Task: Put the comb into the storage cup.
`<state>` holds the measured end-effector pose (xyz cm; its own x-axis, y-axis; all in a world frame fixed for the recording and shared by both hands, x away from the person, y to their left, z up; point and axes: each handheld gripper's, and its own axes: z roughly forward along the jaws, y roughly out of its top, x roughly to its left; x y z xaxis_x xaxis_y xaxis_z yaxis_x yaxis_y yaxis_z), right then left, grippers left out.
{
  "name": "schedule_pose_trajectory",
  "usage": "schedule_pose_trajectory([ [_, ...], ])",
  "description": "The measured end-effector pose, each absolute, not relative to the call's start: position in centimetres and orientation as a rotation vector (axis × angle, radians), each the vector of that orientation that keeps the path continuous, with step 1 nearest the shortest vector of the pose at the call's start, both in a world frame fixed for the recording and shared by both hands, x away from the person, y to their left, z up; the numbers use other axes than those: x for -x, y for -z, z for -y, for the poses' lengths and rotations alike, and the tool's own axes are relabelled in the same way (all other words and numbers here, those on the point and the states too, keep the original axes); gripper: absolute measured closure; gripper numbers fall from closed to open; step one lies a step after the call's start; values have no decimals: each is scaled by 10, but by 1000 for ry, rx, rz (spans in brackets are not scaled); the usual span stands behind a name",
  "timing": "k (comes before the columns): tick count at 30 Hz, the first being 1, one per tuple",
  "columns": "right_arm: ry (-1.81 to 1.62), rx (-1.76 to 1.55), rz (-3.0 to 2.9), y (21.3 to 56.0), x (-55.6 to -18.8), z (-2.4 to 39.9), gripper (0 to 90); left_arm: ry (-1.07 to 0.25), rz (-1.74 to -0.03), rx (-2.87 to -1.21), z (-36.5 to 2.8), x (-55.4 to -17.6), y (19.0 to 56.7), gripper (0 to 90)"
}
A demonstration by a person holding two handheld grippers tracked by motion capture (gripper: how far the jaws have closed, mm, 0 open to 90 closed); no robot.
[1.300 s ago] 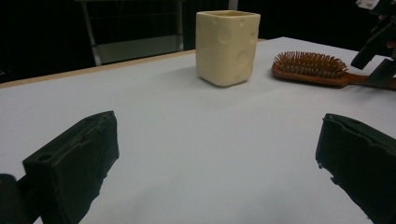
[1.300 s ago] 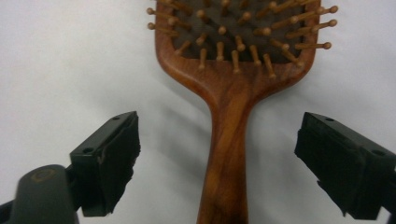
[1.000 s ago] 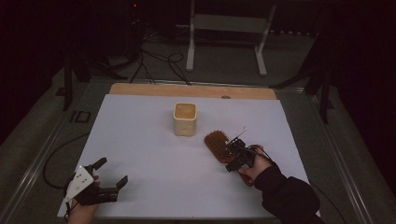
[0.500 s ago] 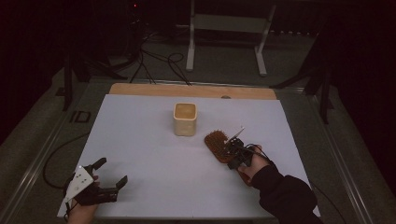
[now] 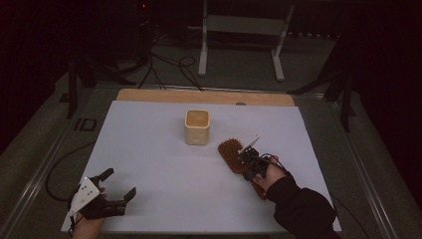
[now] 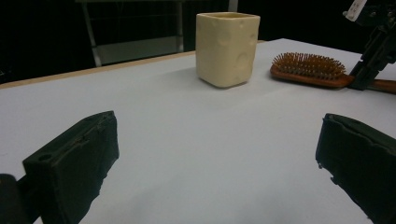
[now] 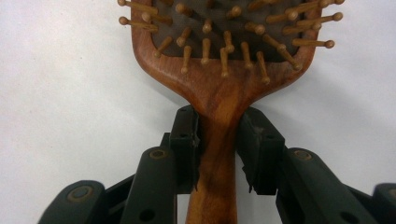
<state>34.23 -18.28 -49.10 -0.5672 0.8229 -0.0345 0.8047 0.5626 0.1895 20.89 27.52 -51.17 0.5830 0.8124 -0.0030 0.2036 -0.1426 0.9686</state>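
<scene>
A: The right gripper [image 7: 218, 135] is closing in on the hairbrush [image 7: 219, 70]; its jaws have just been drawing together, and in the right gripper view the black pads are pressing on either side of the narrow neck where handle meets head.

B: So it's clamped on the wood?

A: It's looking that way to me. The hairbrush is still lying flat on the surface [image 5: 164, 164], bristles up, toward the right edge and a little nearer the person's side, so I'm judging the grasp as made and the lift as not yet begun.

B: And the left gripper [image 5: 118, 187]?

A: It's resting near the near-left corner, jaws standing wide apart with nothing between them (just bare white surface).

B: What is the hairbrush like?

A: It's showing reddish-brown varnished wood with visible grain, an oval head with a dark cushion, and wooden pins tipped with little balls. The handle is smooth and tapering, so I'm guessing it could slip or pivot if the hold is loose.

B: Anything else out there?

A: A cream cup [image 5: 197, 127] is standing upright near the middle, toward the far edge, squarish with rounded corners and shallow dimples in its walls. It's sitting close to the brush head, not touching it. If the brush is meant for it, that whole carry is still remaining.
</scene>
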Motion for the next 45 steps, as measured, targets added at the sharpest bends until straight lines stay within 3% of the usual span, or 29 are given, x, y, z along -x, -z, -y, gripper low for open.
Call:
schedule_pose_trajectory([
  [45, -557, -1228, -2621, 492, -322, 203, 728, -653, -867, -1667, -276, -210, 513, 2],
])
